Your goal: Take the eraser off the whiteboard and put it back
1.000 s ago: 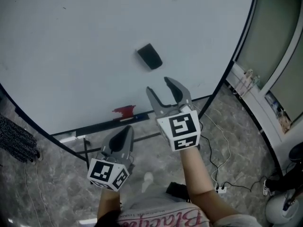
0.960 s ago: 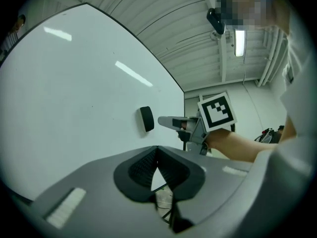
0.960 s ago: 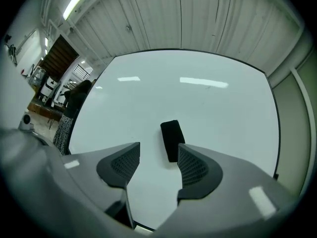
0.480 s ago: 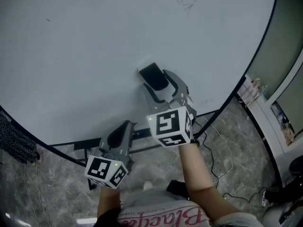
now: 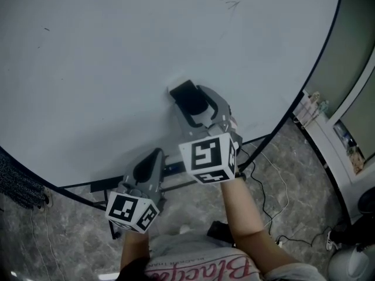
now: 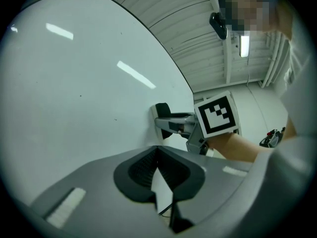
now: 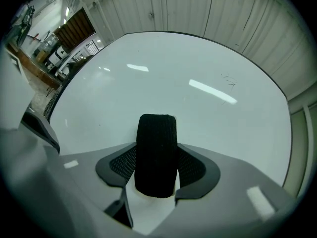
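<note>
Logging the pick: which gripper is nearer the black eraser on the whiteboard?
Right. The right gripper has just been closing its jaws on the black rectangular eraser between them; the left gripper hangs below it, apart.

Glossy smooth whiteboard [image 5: 117,51], matt fuzzy eraser [image 7: 156,155]

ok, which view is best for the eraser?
Right gripper view: the eraser is large and centred between the right gripper jaws, which have just been closing. Head view: eraser partly covered by those jaws, on the whiteboard. Left gripper view: eraser small, edge-on.
</note>
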